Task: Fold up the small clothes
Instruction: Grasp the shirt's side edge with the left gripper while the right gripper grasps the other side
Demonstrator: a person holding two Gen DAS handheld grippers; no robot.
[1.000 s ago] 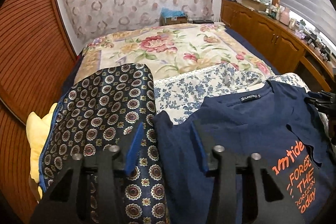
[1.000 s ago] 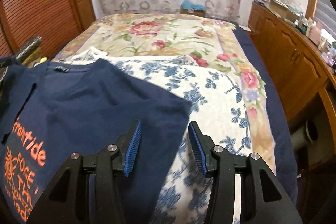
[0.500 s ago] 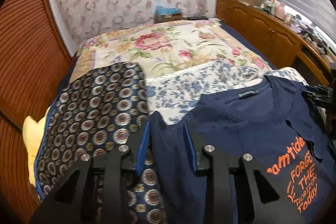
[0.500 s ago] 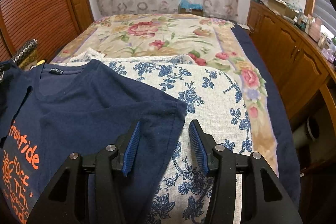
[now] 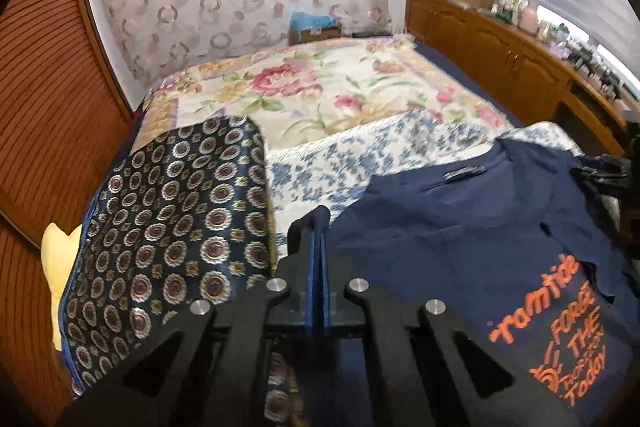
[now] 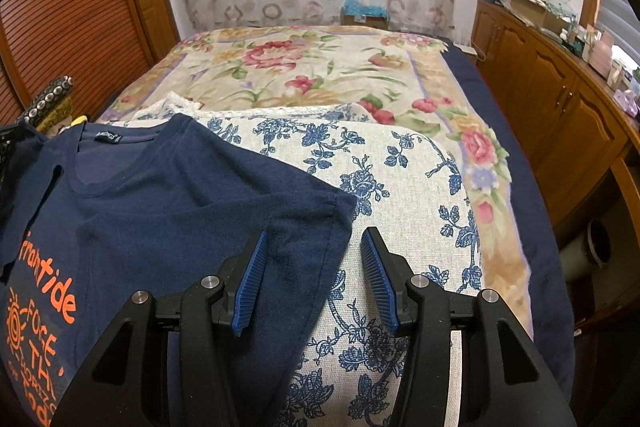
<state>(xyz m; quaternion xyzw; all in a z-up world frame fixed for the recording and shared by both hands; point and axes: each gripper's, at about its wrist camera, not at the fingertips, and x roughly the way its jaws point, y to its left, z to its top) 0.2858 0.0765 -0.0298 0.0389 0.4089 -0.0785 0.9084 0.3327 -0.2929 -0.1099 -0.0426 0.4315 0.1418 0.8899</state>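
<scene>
A navy T-shirt with orange print [image 5: 460, 247] lies front-up on a blue-flowered white cloth [image 5: 320, 163] on the bed. My left gripper [image 5: 318, 227] is shut on the shirt's left sleeve edge. In the right wrist view the shirt [image 6: 160, 203] spreads to the left, its right sleeve ending in a corner. My right gripper [image 6: 314, 259] is open, its left finger over the sleeve hem and its right finger over the flowered cloth [image 6: 400, 187]. Nothing is held in it.
A navy medallion-patterned cloth [image 5: 168, 219] lies left of the shirt, with something yellow [image 5: 60, 251] beside it. A floral bedspread [image 6: 320, 75] covers the far bed. Wooden cabinets [image 6: 560, 115] with clutter line the right; a slatted wooden door [image 5: 48, 107] stands left.
My left gripper has closed onto the shirt's left sleeve edge. My right gripper has pulled back a little along the right sleeve, still open.
</scene>
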